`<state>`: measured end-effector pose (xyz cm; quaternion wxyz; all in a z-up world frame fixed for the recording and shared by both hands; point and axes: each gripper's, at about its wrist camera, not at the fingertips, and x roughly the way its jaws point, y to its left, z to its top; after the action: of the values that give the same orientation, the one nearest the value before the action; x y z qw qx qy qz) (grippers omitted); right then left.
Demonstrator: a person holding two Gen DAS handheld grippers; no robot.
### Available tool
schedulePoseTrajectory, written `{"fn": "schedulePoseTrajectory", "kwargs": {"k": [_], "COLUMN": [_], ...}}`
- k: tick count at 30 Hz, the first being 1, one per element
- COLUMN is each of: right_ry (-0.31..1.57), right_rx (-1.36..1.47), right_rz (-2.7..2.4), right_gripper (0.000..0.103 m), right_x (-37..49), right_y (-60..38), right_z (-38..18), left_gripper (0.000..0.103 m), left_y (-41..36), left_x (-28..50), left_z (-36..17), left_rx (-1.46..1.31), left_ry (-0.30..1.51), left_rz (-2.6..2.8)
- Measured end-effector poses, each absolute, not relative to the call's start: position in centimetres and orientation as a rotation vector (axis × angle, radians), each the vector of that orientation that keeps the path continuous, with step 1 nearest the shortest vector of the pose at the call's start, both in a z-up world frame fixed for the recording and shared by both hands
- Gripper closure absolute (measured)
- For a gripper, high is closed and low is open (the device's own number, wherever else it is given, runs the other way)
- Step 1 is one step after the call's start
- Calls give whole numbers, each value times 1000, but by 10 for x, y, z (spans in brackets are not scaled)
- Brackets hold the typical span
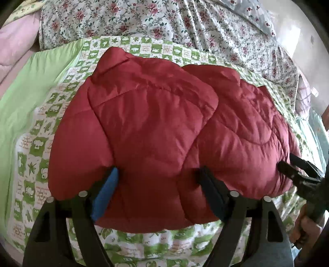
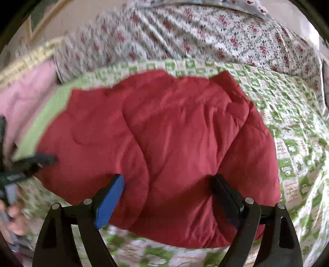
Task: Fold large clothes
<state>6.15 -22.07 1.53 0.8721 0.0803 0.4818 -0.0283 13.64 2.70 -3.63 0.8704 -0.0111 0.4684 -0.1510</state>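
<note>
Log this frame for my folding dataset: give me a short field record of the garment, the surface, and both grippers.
garment: red puffer jacket, bundled with folds across it
surface: green-checked quilt, floral sheet behind
left gripper: jaws spread wide at the jacket's near edge, nothing pinched
right gripper: jaws spread wide over the near edge, nothing pinched
view quality: right wrist view blurred

floral bedsheet (image 1: 164, 18) — green checked quilt (image 1: 30, 143)
</note>
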Motion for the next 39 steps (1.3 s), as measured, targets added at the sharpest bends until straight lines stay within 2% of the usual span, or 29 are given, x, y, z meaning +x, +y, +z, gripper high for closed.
{"fn": "schedulePoseTrajectory", "kwargs": {"k": [2,5,19,27,39], "right_ry": [1006,1017,1021,1030,959], "right_rx": [156,180,161,155,152], "right_rz": [-79,-82,-102,-104,-44], "right_gripper": [7,5,5,5,6], "right_x": [62,63,64,64,58], "right_y": [-223,-230,-228,-228,-208], "right_z": [10,3,-1,-1,42], "left_gripper": [17,15,15,15,14], "left_y": [26,25,22,17,17], "left_x": [138,138,116,121,122], "left_z": [-41,-45,-25,-37,-42], "left_rx": [-11,2,50,84,91], "left_ry": [976,967,960,976,973], "left_rz": [-312,-305,-258,-232,-226]}}
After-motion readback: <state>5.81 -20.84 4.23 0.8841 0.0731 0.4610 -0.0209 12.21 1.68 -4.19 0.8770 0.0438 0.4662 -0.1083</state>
